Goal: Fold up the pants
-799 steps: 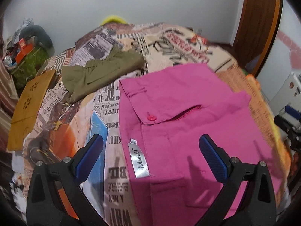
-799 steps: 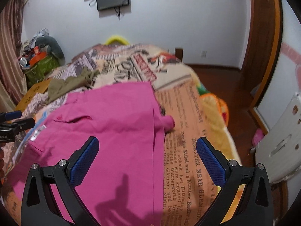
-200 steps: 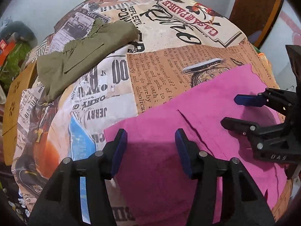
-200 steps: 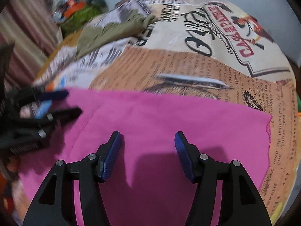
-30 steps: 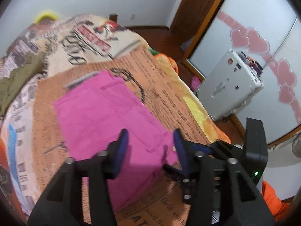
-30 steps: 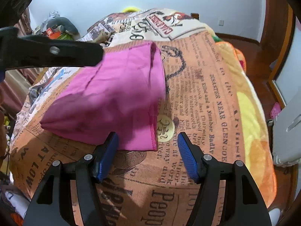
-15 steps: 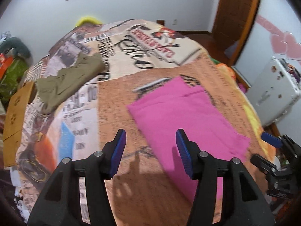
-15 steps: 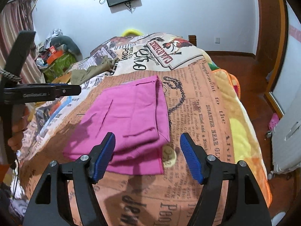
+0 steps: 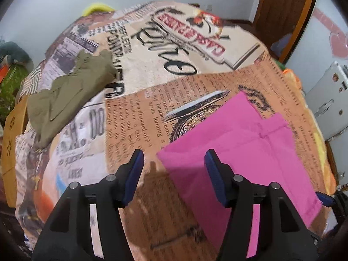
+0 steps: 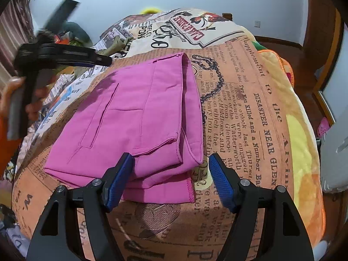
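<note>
The pink pants (image 9: 239, 143) lie folded into a flat rectangle on the newspaper-print bedspread (image 9: 134, 113). My left gripper (image 9: 173, 163) hovers over their near left corner; its jaws are opening and the pads touch nothing. In the right wrist view the folded pants (image 10: 134, 113) show a pocket seam and stacked hems. My right gripper (image 10: 171, 163) stands open just above their near right corner, pads clear of the cloth. The left gripper (image 10: 65, 54) also shows there at the far left, held by a hand (image 10: 32, 104).
Olive-green pants (image 9: 67, 95) lie crumpled at the bed's far left. A brown cardboard piece (image 9: 10, 130) sits at the left edge. A white case (image 9: 326, 100) stands on the floor to the right, near a wooden door (image 9: 282, 10). The bedspread (image 10: 250, 108) slopes off at the right.
My left gripper has swung left and down, from beside the right gripper to the pants' left corner, its jaws a little wider. The right gripper has stayed in place and opened slightly.
</note>
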Demonstrator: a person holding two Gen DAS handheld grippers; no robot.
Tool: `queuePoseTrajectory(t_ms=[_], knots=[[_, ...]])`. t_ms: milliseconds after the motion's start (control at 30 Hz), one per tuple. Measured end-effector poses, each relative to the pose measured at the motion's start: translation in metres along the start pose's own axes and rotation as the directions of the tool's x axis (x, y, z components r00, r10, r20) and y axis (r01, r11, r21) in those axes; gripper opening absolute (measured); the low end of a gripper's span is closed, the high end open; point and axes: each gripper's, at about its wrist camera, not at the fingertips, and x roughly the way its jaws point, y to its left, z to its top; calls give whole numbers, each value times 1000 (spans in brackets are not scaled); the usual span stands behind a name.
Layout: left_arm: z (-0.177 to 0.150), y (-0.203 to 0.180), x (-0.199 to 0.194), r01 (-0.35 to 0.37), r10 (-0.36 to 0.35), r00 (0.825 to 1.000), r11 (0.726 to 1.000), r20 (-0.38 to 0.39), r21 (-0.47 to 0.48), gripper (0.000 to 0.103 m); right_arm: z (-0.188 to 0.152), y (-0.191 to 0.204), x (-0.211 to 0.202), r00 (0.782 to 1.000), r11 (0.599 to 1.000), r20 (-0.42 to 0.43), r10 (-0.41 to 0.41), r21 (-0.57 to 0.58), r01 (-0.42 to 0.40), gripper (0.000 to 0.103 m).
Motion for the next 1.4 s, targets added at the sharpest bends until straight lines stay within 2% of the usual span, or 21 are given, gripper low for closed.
queuePoseTrajectory(t_ms=[167,267,500,733,800,1000,1133,1267,1400], knots=[[1,-14,32,-73,76,997,991,-22,116,59,0,-3,4,1000,1000,-8,7,5,-7,71],[-8,-17,39,-83,90,995,981,-38,173,59,5,-3,5,1000,1000,-12,6,1,-6,71],[-31,-1,28,-82,93,993,986,-72,147,59,12,-10,-8,999,999,33,-7,34,5,71],[-66,1,-7,-117,132,989,974,-63,193,59,20,-15,-33,994,999,102,-32,43,28,71],[-77,3,-16,-110,122,991,975,-53,190,59,21,-16,-39,992,998,119,-37,48,32,71],[-112,13,-44,-18,26,998,991,-56,135,58,18,-16,-42,992,998,124,-20,61,12,71],[-134,11,-61,-23,27,999,992,-34,126,58,15,-11,-40,993,998,114,1,55,-7,70],[-147,18,-70,-6,7,1000,997,-21,71,58,9,-8,-35,996,999,89,19,41,-23,64],[-156,32,-74,22,-22,1000,1000,-6,-1,58,2,-5,-19,999,999,28,36,28,-37,45]])
